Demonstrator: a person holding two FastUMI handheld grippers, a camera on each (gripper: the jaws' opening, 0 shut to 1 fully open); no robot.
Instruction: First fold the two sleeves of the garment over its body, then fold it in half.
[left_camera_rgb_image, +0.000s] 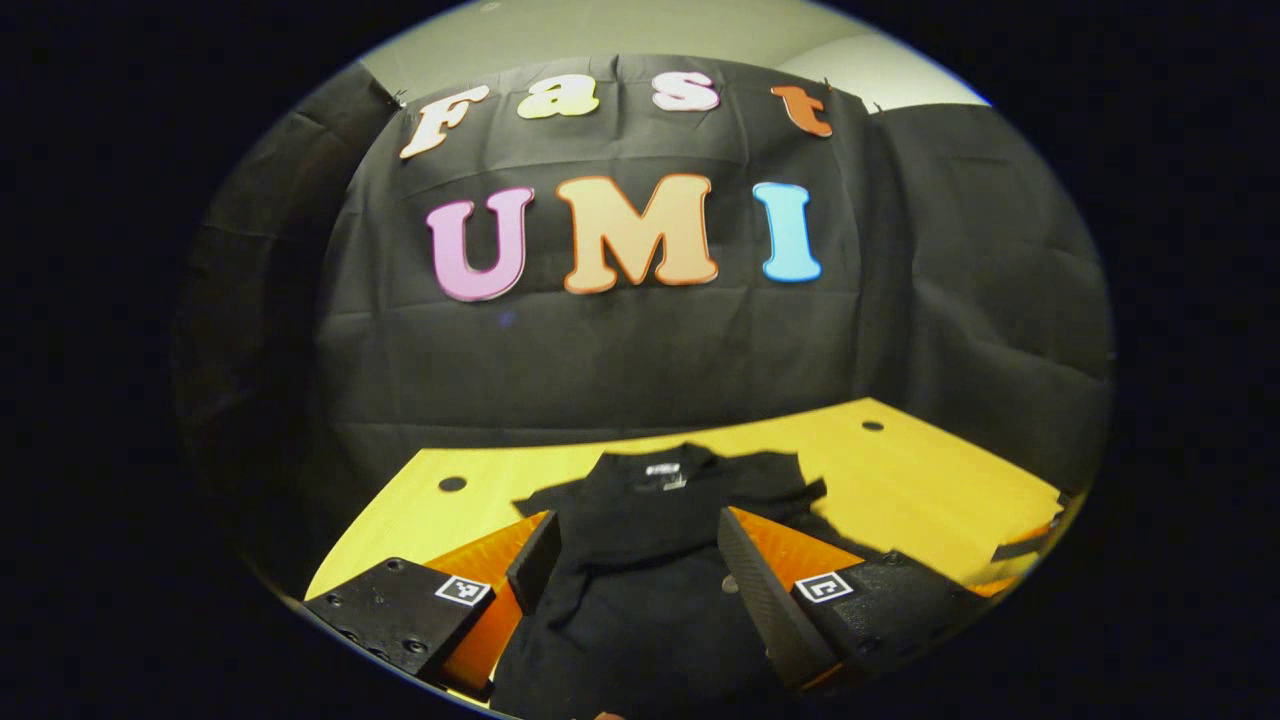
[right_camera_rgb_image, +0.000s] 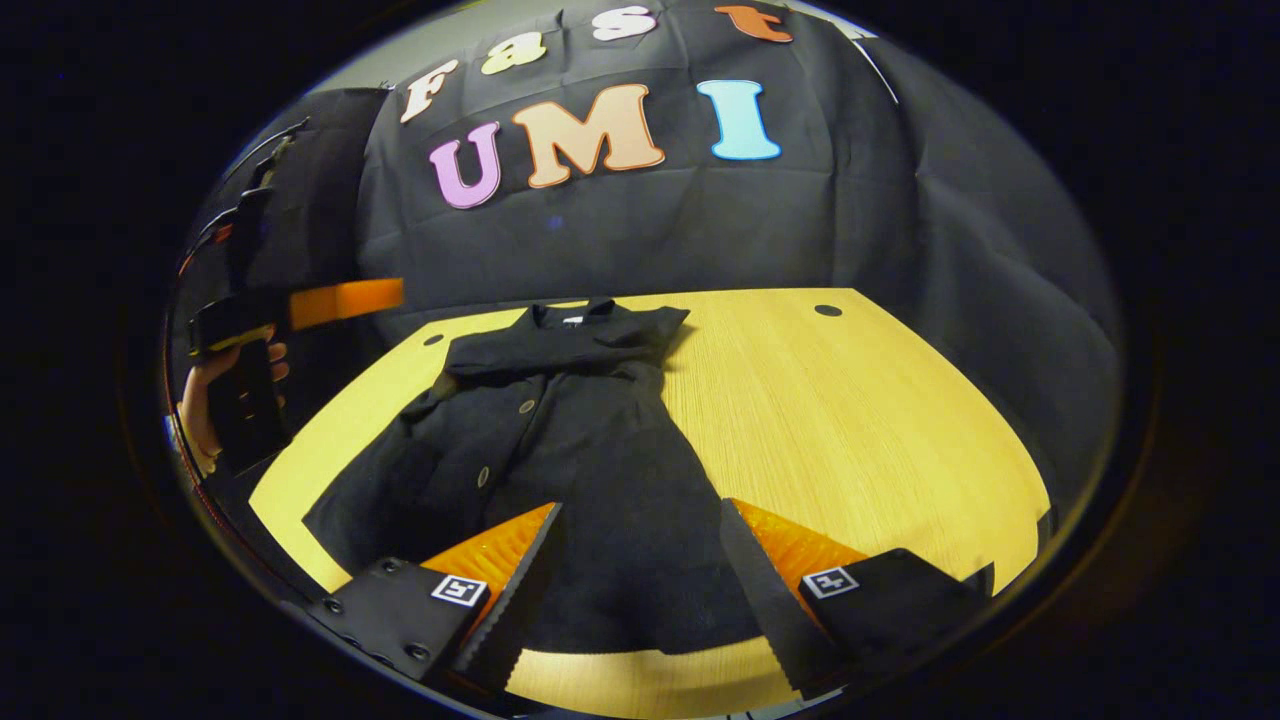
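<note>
Black cloth of a buttoned garment (right_camera_rgb_image: 560, 450) is spread on a yellow wooden table (right_camera_rgb_image: 850, 420), collar toward 12 o'clock. Its hem at 6 o'clock is hidden behind the right gripper (right_camera_rgb_image: 640, 570). Both this and the left gripper (left_camera_rgb_image: 635, 565) are seen wide open, empty. Sleeve folds are hard to make out.

Left gripper (left_camera_rgb_image: 635, 550) and right gripper (right_camera_rgb_image: 638, 545) both hover with fingers spread apart.

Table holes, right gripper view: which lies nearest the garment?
The view's left hole, beside the garment's shoulder; the other hole sits apart on bare table.
</note>
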